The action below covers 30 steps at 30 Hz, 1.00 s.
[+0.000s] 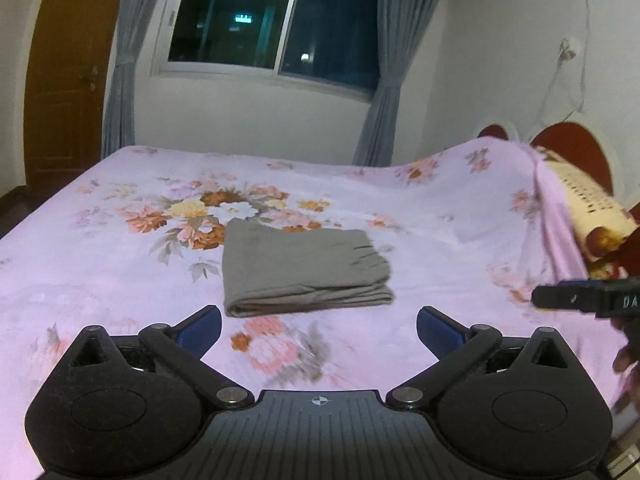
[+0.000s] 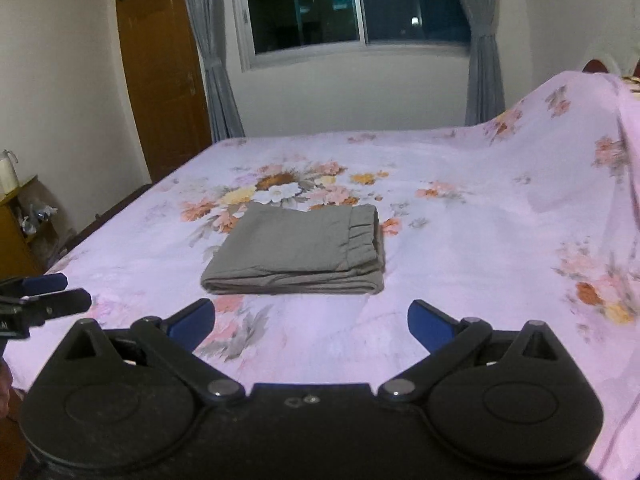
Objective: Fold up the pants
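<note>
Grey pants [image 1: 304, 268] [image 2: 300, 252] lie folded into a neat rectangle on the pink floral bedspread [image 1: 100, 264] [image 2: 480, 240], elastic waistband toward the right. My left gripper [image 1: 319, 330] hovers in front of the pants, open, blue pads wide apart and nothing between them. My right gripper [image 2: 311, 322] is likewise open and holds nothing, set back from the pants' near edge. In the left wrist view the right gripper's finger [image 1: 576, 298] pokes in at the right edge. The left gripper's fingers [image 2: 48, 294] show at the left edge of the right wrist view.
The bedspread rises over pillows [image 1: 500, 168] at the right, with a red headboard [image 1: 576, 148] and patterned cushion [image 1: 592, 208] behind. A wooden door [image 2: 160, 80], a curtained dark window [image 1: 272, 24] and a small side table [image 2: 16, 220] stand around the bed.
</note>
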Tool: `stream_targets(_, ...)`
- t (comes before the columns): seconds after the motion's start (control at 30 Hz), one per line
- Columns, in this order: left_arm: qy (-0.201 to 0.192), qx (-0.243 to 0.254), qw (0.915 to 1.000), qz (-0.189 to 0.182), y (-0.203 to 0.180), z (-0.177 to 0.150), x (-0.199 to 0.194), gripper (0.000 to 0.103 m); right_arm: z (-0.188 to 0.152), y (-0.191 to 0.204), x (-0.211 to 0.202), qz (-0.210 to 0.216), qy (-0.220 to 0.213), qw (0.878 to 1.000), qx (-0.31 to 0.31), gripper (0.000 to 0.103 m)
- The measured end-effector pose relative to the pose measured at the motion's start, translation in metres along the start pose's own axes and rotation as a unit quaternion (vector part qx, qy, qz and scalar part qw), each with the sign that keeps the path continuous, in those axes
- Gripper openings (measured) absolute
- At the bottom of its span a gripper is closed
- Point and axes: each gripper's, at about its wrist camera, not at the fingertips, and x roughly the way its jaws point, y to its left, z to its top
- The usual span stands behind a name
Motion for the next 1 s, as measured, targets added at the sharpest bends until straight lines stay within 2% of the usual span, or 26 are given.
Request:
stream_targets(0.17,-0.021,0.025,0.9994,0.006,-0.026,-0.010,-0.057,0.103,-0.015,0.009,-0.038,-0.003,-0.023,1.000,0.014,0.103)
stream_targets(0.33,-0.048,0.021,0.9986,0.001,-0.044,-0.017,-0.110,0.103,-0.028,0.029,-0.084,-0.003,-0.052,0.999,0.009,0.103)
stream_targets(0.53,-0.082,0.008,0.9966,0.000,-0.059,-0.029,-0.174,0.103,-0.044,0.049,-0.140,-0.023,-0.086,0.996,-0.018,0.103)
stream_targets(0.6,-0.091,0.022,0.9956,-0.003,-0.065,-0.035,-0.194,0.103,-0.050,0.051,-0.158,-0.017,-0.090,0.996,-0.016,0.103)
stream_targets(0.77,-0.100,0.029,0.9946,-0.001,-0.072,-0.044,-0.219,0.103,-0.058,0.052,-0.182,-0.019,-0.107,0.994,-0.014,0.103)
stream_targets(1.0,-0.102,0.042,0.9939,-0.002,-0.080,-0.044,-0.222,0.103,-0.056,0.064,-0.181,-0.022,-0.117,0.992,-0.029,0.103)
